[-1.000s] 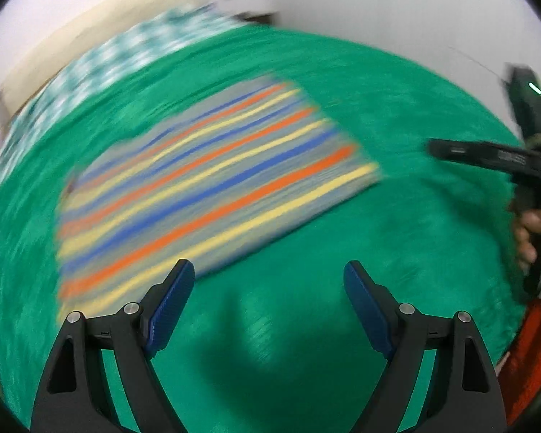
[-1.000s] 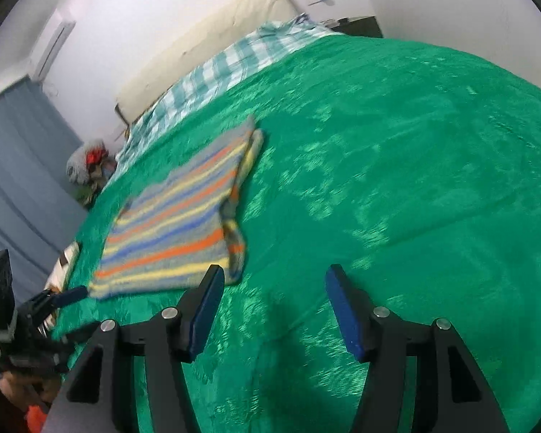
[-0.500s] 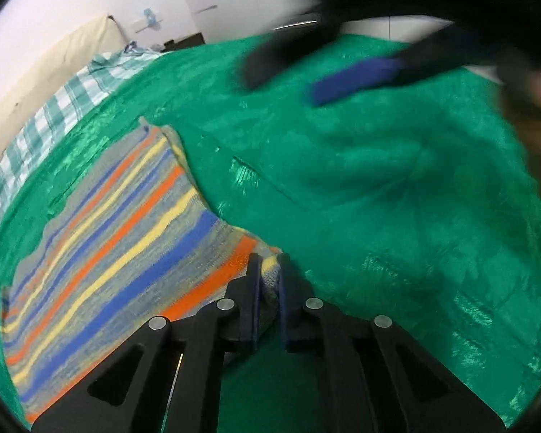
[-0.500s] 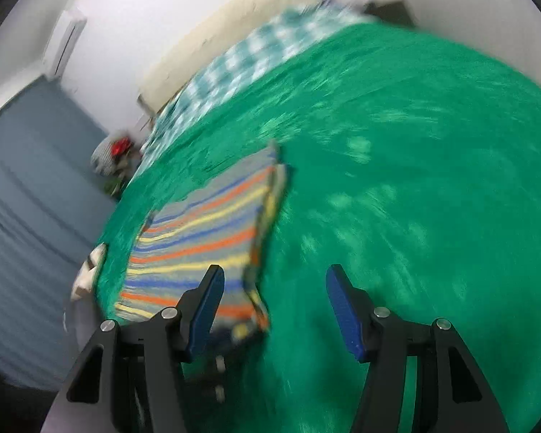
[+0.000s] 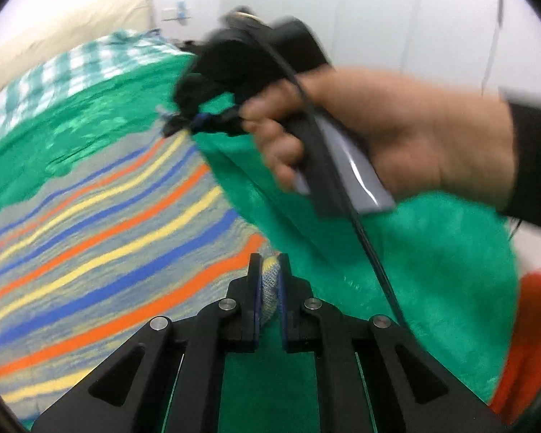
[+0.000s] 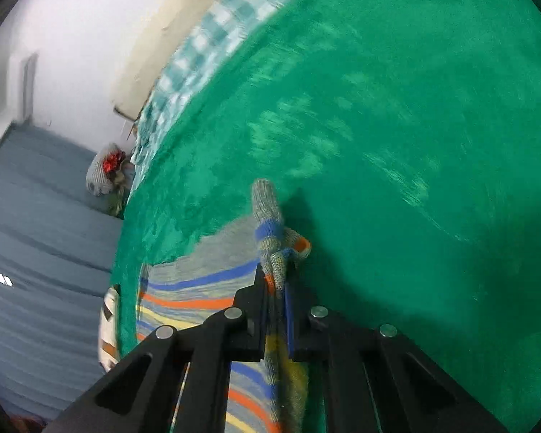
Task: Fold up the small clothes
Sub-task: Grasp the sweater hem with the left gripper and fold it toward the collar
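A small knitted garment (image 5: 108, 238) with grey, blue, orange and yellow stripes lies flat on a green blanket (image 5: 432, 270). My left gripper (image 5: 269, 263) is shut on its near right corner, with knit bunched between the pads. Farther back, a person's hand (image 5: 396, 137) holds my right gripper (image 5: 178, 126) at the garment's far corner. In the right wrist view the right gripper (image 6: 276, 278) is closing, and a lifted fold of the garment (image 6: 198, 288) is pinched between its jaws. The blanket (image 6: 378, 108) spreads beyond it.
A teal checked sheet (image 5: 72, 68) and a cream headboard lie at the bed's far end. Beside the bed are a grey curtain (image 6: 36, 216) and a bundle of clothes (image 6: 106, 173). An orange piece of cloth (image 5: 523, 342) shows at the lower right.
Both grippers went from open above the blanket to closed on corners of the striped garment. The left closed first. The right swept across to the far corner and then closed.
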